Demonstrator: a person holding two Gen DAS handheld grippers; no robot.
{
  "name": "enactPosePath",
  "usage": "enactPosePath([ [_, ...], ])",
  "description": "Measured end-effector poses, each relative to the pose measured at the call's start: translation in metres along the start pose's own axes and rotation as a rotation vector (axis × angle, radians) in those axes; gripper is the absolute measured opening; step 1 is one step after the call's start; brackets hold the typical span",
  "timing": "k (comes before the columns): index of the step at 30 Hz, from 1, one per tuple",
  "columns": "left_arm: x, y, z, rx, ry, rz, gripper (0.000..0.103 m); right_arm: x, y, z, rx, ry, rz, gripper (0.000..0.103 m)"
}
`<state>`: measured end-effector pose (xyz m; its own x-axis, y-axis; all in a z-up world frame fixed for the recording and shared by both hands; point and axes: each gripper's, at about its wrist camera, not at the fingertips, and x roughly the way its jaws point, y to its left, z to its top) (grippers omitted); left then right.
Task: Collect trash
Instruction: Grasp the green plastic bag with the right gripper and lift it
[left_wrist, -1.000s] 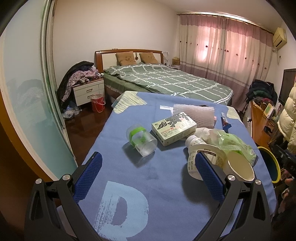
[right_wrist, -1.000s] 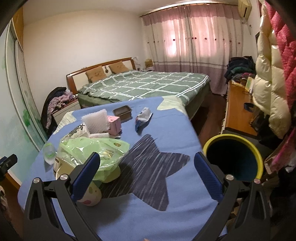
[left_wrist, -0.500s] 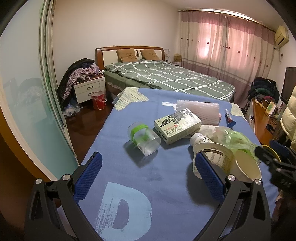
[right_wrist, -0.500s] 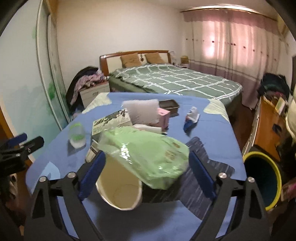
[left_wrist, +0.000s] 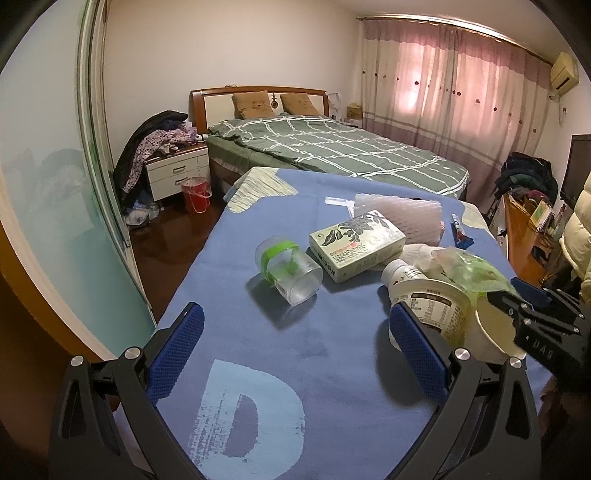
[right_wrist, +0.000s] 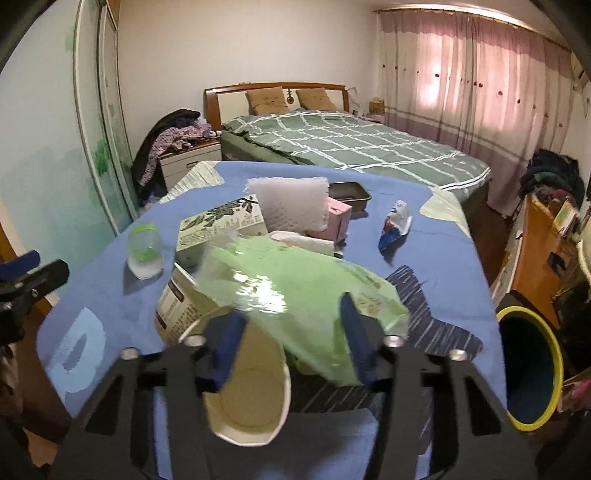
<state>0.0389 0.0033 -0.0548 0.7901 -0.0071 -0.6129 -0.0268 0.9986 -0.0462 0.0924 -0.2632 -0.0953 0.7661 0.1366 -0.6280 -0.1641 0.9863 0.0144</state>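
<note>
Closing on the green bag (right_wrist: 295, 280) at lower centre, the right tongs (right_wrist: 291, 343) could snag the paper cup (right_wrist: 247, 398) beneath; the left tongs (left_wrist: 295, 350) gape wide.

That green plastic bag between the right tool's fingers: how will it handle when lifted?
The green plastic bag looks thin and crinkled, so probably floppy and light. Its glossy film may slip. It drapes over the paper cup, which lies on its side and might shift or roll.

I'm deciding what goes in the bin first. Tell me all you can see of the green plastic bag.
The green plastic bag is thin, translucent, glossy and crumpled. It lies draped over a tipped paper cup on the blue cloth. The right gripper has just been closing, its jaws either side of the bag's near end.
</note>
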Motion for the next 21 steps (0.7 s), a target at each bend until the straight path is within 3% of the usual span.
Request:
enactPosePath([
  [3,0.001,0.000,0.000,-0.002,0.005,-0.002,0.099,-0.001,-0.002,0.001,0.006,-0.010,0.003,0.020],
  [8,0.002,-0.002,-0.002,0.007,0.011,-0.007,0.099,-0.008,-0.014,0.006,0.039,-0.057,-0.020,0.004],
  [21,-0.003,-0.027,-0.006,0.074,-0.001,-0.091,0.099,-0.049,-0.052,0.021,0.149,-0.180,-0.005,0.001],
])
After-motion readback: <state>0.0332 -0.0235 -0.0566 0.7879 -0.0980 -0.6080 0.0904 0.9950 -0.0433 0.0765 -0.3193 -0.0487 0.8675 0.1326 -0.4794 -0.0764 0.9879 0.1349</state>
